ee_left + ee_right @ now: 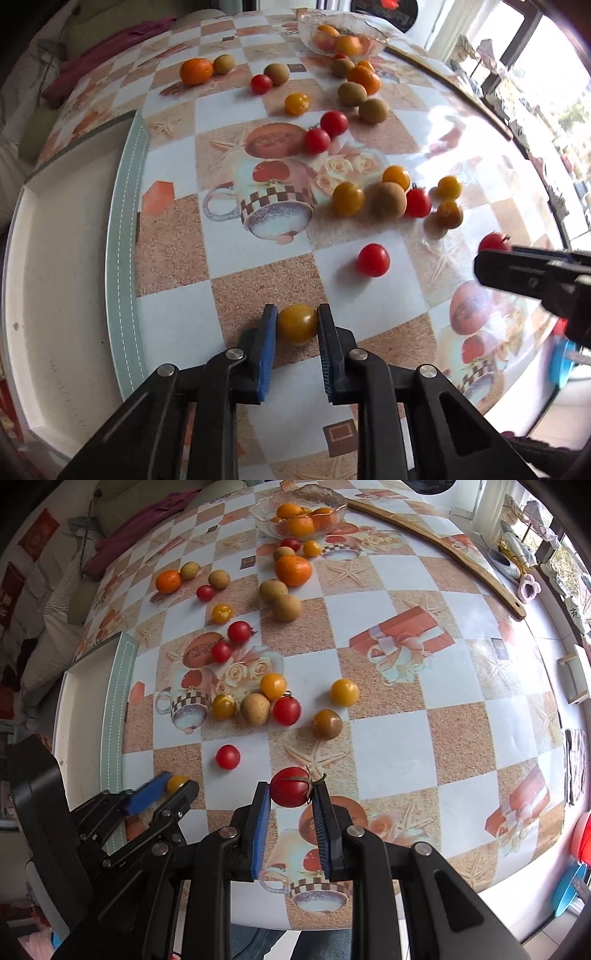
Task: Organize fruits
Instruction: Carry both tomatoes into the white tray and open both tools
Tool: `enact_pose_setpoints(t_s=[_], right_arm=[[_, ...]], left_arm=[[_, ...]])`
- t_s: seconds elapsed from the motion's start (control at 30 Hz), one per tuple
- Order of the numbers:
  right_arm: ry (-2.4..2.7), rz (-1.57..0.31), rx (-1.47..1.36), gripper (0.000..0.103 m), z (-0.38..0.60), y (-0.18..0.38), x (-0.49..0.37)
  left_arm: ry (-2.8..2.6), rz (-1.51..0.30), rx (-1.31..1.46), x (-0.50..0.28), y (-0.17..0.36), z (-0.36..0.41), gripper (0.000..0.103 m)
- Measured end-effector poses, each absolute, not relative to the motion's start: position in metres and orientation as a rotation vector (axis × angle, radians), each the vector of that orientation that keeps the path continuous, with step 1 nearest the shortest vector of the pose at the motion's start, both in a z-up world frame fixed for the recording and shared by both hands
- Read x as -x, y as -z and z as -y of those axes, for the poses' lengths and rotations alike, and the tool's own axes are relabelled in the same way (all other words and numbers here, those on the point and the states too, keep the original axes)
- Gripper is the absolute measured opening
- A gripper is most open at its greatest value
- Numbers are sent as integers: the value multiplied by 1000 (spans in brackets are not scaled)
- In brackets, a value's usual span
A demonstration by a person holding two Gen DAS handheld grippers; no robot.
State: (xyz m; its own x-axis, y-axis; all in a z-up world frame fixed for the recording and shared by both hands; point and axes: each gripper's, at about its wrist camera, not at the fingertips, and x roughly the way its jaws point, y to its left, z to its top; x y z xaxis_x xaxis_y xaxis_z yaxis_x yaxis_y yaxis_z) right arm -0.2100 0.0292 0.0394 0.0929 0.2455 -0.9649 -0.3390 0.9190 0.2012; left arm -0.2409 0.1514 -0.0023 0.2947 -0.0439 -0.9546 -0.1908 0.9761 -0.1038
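My left gripper (pixel 297 317) is shut on a yellow cherry tomato (pixel 297 323) just above the table near its front edge; it also shows in the right wrist view (pixel 176 783). My right gripper (pixel 291 788) is shut on a red cherry tomato (pixel 290 786); that gripper shows at the right in the left wrist view (pixel 517 271). Several red and yellow tomatoes, brown fruits and oranges lie scattered on the table, among them a loose red tomato (pixel 373 259). A glass bowl (pixel 336 507) at the far side holds oranges.
A white tray with a pale green rim (pixel 123 258) lies at the table's left edge. A long wooden stick (pixel 443 546) lies along the far right. Cushions and a purple cloth (pixel 140 528) lie on a sofa beyond the table's left side.
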Motion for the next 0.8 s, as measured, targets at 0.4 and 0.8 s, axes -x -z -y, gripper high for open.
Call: enact_pose_setpoints(t_s=[0.4,0.8], right_arm=[[-625,-1379,141,25,-111,-55,221],[-878,-1407,213,25,-249,-41,251]], left_arm=[[-317,-1152,346,294,-55,-245,23],[-551,-1227,365,343,-19,-345,23]])
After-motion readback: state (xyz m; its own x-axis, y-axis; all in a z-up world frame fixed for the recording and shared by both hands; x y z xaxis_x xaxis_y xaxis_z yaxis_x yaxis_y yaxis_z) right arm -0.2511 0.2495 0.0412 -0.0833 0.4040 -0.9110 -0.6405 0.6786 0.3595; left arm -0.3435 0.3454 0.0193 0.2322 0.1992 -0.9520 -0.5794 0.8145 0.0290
